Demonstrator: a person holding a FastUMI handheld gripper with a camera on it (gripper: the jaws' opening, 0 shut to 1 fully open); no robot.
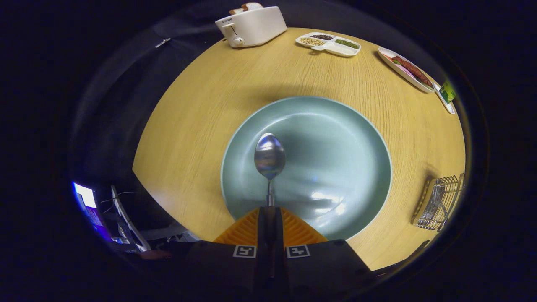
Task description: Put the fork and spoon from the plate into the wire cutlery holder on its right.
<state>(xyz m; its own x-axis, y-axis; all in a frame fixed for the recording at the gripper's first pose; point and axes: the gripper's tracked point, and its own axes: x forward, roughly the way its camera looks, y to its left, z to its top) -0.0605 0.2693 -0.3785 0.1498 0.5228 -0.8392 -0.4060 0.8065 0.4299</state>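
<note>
Gripper fingers are closing tight on the spoon handle, bowl sticking out ahead over the teal plate. Wire cutlery holder is sitting to the right on the round wooden table, fork already lying inside it.

I log a pale teal plate on a yellow wood-grain counter. Spoon mirror silver; gripper pads ribbed orange, clamped on its handle. Toaster cream-white.
</note>
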